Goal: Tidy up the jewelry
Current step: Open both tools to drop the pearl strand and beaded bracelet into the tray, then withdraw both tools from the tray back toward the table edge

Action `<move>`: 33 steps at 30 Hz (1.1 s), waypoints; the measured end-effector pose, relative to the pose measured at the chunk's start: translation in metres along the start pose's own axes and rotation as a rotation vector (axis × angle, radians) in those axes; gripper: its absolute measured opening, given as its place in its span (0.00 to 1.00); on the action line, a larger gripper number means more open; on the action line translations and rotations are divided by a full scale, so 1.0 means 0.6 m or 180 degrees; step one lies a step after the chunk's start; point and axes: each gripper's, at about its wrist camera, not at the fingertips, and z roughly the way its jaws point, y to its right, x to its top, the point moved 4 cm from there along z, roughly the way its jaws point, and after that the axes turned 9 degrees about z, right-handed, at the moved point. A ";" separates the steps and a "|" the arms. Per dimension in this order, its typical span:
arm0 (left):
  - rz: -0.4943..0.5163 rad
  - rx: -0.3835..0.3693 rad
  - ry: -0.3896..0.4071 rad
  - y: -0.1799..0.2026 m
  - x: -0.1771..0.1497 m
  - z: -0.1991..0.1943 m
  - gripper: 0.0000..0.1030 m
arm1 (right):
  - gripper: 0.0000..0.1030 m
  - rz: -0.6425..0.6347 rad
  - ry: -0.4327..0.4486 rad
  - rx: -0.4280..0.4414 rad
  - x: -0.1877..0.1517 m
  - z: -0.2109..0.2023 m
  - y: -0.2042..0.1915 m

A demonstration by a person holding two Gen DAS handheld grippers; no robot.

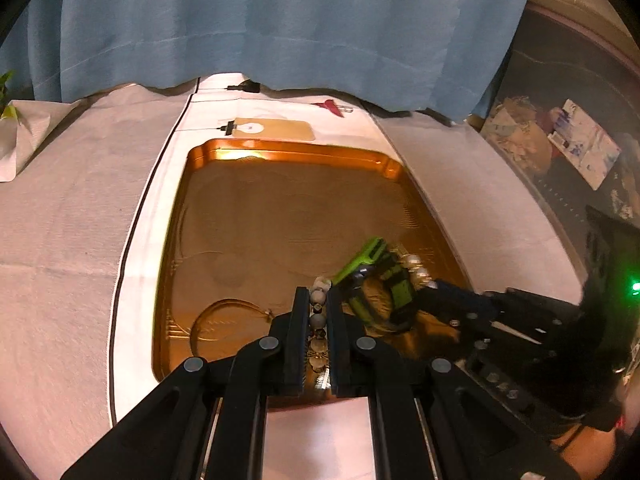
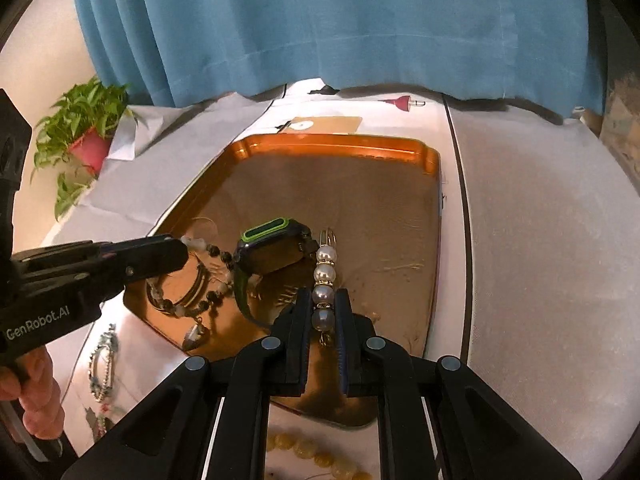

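Hanging across the back of both views, a blue curtain (image 2: 320, 20) drops to the far edge of a bench (image 1: 60, 220) covered in white cloth. On that cloth rests a copper-coloured tray (image 1: 280, 156), with a tan card (image 1: 276, 130) just beyond its far rim and a potted plant (image 2: 84, 128) well off to one side. Over the tray's near end the left claw (image 1: 318, 300) is clenched on a dark-and-pale beaded bracelet (image 2: 208, 280), whose beads run up between its fingers while the rest of the loop hangs below the tip above the tray floor. The right claw (image 2: 323, 304) is likewise clenched, gripping a pearl strand (image 2: 326, 276) that stands up past its fingertips. Just beside the two claw tips lies a green-and-black smartwatch (image 2: 276, 248), its face close to the pearls and its strap curving down toward the tray's near edge. A thin gold bangle (image 1: 224, 320) lies flat on the tray floor near the left claw. Outside the tray, on the cloth, lie a string of yellow beads (image 2: 316, 456) at the near edge and a small sparkly chain (image 2: 102, 364) beside the person's hand (image 2: 32, 384).
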 end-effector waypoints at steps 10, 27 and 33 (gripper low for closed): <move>0.0039 0.0142 -0.0193 -0.010 -0.025 0.045 0.06 | 0.13 0.0372 -0.0081 -0.0093 -0.023 -0.004 0.037; -0.0070 0.0518 -0.0010 0.035 -0.048 -0.143 0.89 | 0.70 0.0467 0.0244 -0.0152 -0.083 -0.166 -0.002; 0.0141 0.0603 0.0239 0.093 -0.076 -0.276 0.91 | 0.78 0.0399 0.0478 -0.0165 -0.115 -0.291 -0.041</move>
